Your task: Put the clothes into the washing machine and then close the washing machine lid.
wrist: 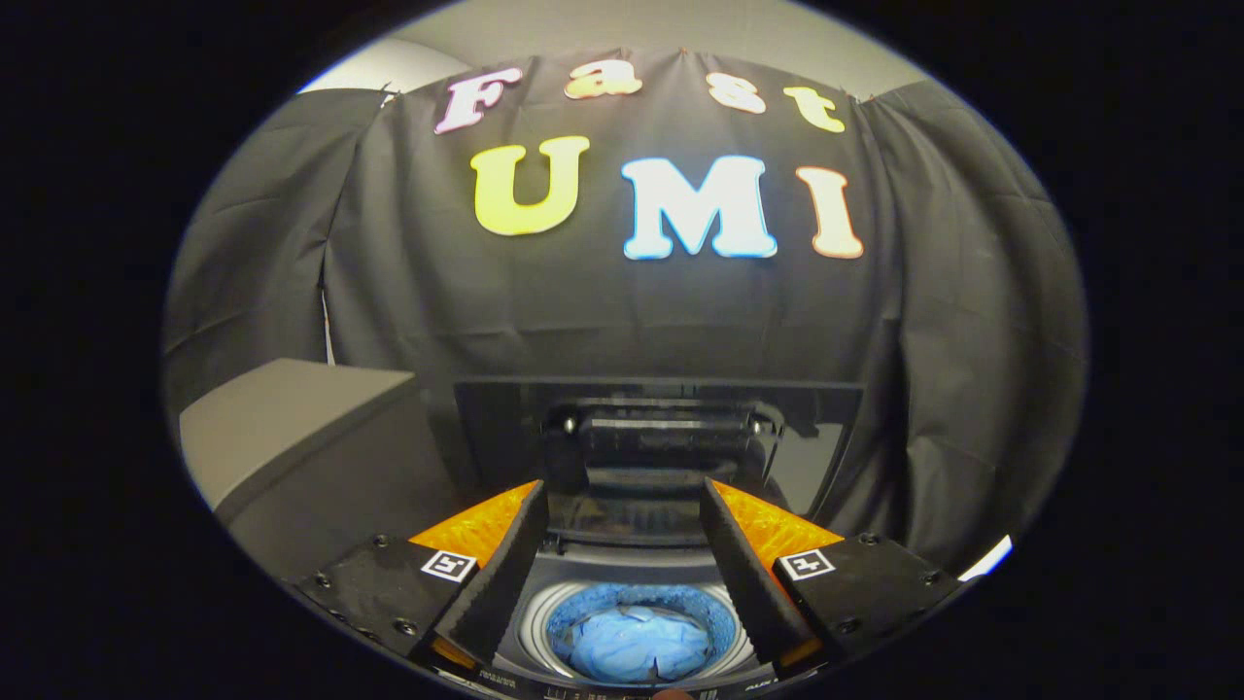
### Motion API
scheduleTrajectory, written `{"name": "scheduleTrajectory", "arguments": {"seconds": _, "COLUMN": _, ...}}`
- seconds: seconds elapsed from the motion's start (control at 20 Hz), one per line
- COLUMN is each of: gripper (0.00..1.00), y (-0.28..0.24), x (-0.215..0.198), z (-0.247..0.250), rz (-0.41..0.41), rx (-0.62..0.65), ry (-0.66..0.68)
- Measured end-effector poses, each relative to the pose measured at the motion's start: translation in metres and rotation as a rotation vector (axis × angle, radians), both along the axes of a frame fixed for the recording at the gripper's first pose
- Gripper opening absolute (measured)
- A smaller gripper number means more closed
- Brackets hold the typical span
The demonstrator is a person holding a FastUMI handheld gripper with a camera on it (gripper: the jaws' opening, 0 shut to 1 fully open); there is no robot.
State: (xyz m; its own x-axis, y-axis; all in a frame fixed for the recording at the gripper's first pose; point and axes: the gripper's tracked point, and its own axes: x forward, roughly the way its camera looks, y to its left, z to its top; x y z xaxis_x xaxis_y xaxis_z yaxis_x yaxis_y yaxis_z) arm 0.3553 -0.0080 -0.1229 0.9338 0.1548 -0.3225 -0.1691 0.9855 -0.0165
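Gripper (622,544) spread wide, empty — blue clothes (637,642) inside washing machine (544,632) drum, below between fingers.

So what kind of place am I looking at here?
Probably a staged laundry booth: a top-loading washing machine with its lid raised, blue clothes in the drum, black cloth wall behind. The hand-held gripper hovers open above.

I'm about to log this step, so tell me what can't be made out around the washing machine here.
- Gripper view: the washing machine body and front, cut off below the open gripper.
- How much blue clothing lies in the drum: the fingers cover the opening's sides.
- The raised lid: dark against the wall, its hinge unclear.
- The grey box beside the machine: what it is, untellable.
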Motion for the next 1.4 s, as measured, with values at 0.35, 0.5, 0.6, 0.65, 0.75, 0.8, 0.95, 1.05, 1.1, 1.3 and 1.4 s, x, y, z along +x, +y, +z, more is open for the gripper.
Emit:
{"name": "scheduleTrajectory", "arguments": {"seconds": 0.35, "gripper": 0.97, "y": 0.013, "x": 0.038, "z": 0.075, "rz": 0.012, "rx": 0.025, "ry": -0.185}}
{"name": "scheduleTrajectory", "arguments": {"seconds": 0.5, "gripper": 0.97, "y": 0.017, "x": 0.062, "z": 0.086, "rz": 0.008, "rx": 0.021, "ry": -0.197}}
{"name": "scheduleTrajectory", "arguments": {"seconds": 0.6, "gripper": 0.97, "y": 0.021, "x": 0.079, "z": 0.092, "rz": 0.004, "rx": 0.028, "ry": -0.199}}
{"name": "scheduleTrajectory", "arguments": {"seconds": 0.65, "gripper": 0.97, "y": 0.022, "x": 0.089, "z": 0.093, "rz": 0.002, "rx": 0.030, "ry": -0.199}}
{"name": "scheduleTrajectory", "arguments": {"seconds": 0.75, "gripper": 0.97, "y": 0.028, "x": 0.107, "z": 0.081, "rz": -0.002, "rx": 0.030, "ry": -0.154}}
{"name": "scheduleTrajectory", "arguments": {"seconds": 0.8, "gripper": 0.97, "y": 0.030, "x": 0.115, "z": 0.075, "rz": -0.005, "rx": 0.033, "ry": -0.132}}
{"name": "scheduleTrajectory", "arguments": {"seconds": 0.95, "gripper": 0.97, "y": 0.032, "x": 0.137, "z": 0.061, "rz": -0.025, "rx": 0.035, "ry": -0.099}}
{"name": "scheduleTrajectory", "arguments": {"seconds": 1.05, "gripper": 0.97, "y": 0.036, "x": 0.146, "z": 0.050, "rz": -0.031, "rx": 0.037, "ry": -0.074}}
{"name": "scheduleTrajectory", "arguments": {"seconds": 1.1, "gripper": 0.97, "y": 0.038, "x": 0.153, "z": 0.047, "rz": -0.029, "rx": 0.046, "ry": -0.071}}
{"name": "scheduleTrajectory", "arguments": {"seconds": 1.3, "gripper": 0.97, "y": 0.044, "x": 0.170, "z": 0.028, "rz": -0.038, "rx": 0.071, "ry": -0.018}}
{"name": "scheduleTrajectory", "arguments": {"seconds": 1.4, "gripper": 0.97, "y": 0.043, "x": 0.172, "z": 0.020, "rz": -0.045, "rx": 0.063, "ry": 0.001}}
